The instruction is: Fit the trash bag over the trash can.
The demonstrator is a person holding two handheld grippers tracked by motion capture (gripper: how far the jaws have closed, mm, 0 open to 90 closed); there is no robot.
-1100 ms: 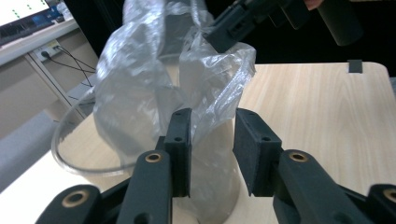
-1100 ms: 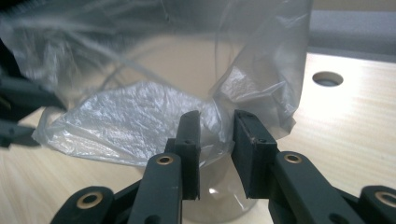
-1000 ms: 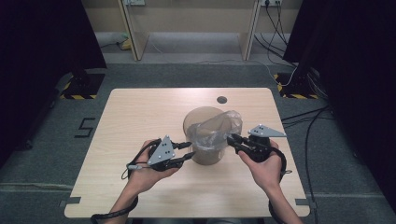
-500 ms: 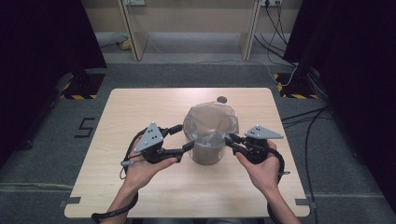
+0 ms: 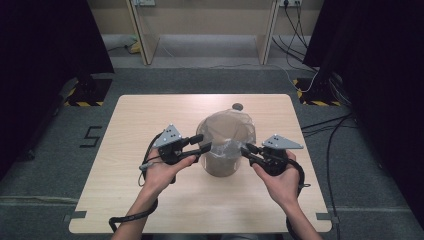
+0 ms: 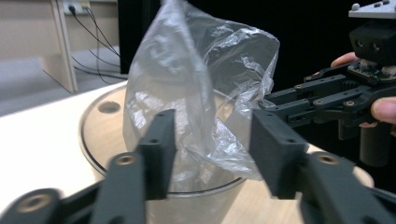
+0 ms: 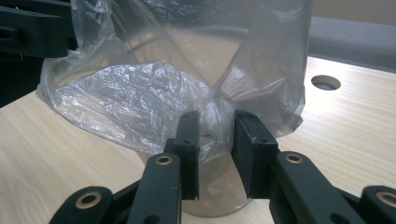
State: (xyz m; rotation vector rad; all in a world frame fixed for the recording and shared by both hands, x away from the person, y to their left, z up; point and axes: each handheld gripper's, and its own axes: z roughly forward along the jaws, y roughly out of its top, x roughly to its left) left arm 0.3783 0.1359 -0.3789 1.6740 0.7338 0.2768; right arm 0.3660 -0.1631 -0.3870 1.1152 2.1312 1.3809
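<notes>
- The round grey container (image 5: 223, 159) stood at worktop (image 5: 150, 115) centre, with the clear crumpled plastic bag (image 5: 227, 131) draped in its mouth.
- Left hand-held gripper (image 5: 204, 143), at its 9 o'clock, was wide open, gripping nothing.
- Right hand-held gripper (image 5: 245, 148), at 3 o'clock, had its jaws nearly closed, pinching the bag's edge.

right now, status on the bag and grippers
Left gripper open beside bag. Right gripper pinching bag edge. Bag puffed over bin, not seated. Nothing in the way.
</notes>
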